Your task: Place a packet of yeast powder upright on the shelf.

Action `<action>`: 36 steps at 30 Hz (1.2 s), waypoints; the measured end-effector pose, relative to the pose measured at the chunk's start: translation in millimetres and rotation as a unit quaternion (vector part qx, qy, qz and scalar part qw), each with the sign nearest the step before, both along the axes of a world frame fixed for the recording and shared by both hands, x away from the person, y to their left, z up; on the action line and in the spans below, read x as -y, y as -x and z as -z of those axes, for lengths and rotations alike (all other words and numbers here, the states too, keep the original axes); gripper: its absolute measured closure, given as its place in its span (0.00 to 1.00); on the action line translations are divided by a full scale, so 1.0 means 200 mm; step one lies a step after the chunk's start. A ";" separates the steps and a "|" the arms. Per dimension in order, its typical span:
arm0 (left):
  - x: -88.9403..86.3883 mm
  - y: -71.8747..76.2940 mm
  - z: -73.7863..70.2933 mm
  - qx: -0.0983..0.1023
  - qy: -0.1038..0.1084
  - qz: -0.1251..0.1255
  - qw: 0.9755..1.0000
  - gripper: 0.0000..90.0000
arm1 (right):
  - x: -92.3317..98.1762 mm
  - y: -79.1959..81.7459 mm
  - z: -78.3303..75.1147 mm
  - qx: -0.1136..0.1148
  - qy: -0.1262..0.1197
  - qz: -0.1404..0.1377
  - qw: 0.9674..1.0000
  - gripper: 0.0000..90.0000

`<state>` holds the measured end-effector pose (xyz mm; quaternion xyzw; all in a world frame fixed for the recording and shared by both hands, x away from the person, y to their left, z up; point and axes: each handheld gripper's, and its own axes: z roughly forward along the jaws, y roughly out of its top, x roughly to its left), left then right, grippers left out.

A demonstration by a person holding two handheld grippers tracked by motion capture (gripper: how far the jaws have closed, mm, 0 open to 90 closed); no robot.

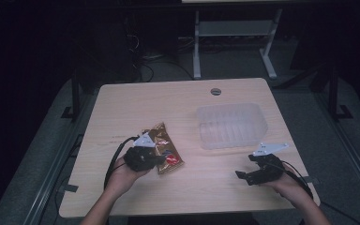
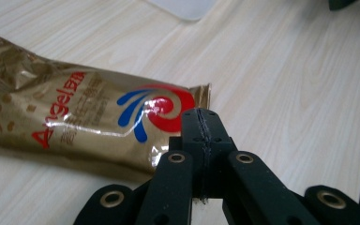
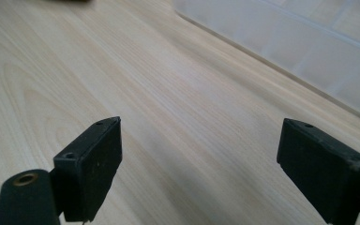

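from the high view i see my left gripper sitting on the near end of a gold snack packet, which lies slanted on the wooden surface left of centre. a clear plastic tub stands apart to the right of the packet, and my right gripper hovers near the front edge, just in front of the tub's near right corner.

in the left gripper view the fingers are pressed together with no gap between them, meeting right at the lower edge of the packet by its red and blue swirl; i cannot tell whether a bit of foil is caught between them.

in the right gripper view the fingers are spread wide over bare wood, nothing between them, with the tub's wall at the upper right.
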<state>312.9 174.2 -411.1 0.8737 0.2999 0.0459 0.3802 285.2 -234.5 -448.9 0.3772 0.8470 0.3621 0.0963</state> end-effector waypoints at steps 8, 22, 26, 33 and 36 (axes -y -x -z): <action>0.06 -0.06 -0.02 0.012 -0.005 -0.001 1.000 1.00 | -0.04 0.00 -0.01 0.010 0.021 0.014 1.000 0.14; 0.23 -0.19 0.08 0.016 -0.040 -0.005 0.999 1.00 | -0.04 0.00 0.01 0.003 0.017 0.012 1.000 0.15; 0.26 -0.22 0.13 0.012 -0.046 -0.009 0.999 1.00 | -0.03 0.00 0.01 0.007 0.013 0.009 1.000 0.15; 0.26 -0.23 0.19 -0.004 -0.063 -0.009 0.998 1.00 | -0.01 -0.01 0.04 0.001 0.023 0.008 1.000 0.15; 0.24 -0.22 0.20 -0.011 -0.065 -0.010 0.998 1.00 | 0.00 -0.01 0.05 0.000 0.022 0.009 1.000 0.15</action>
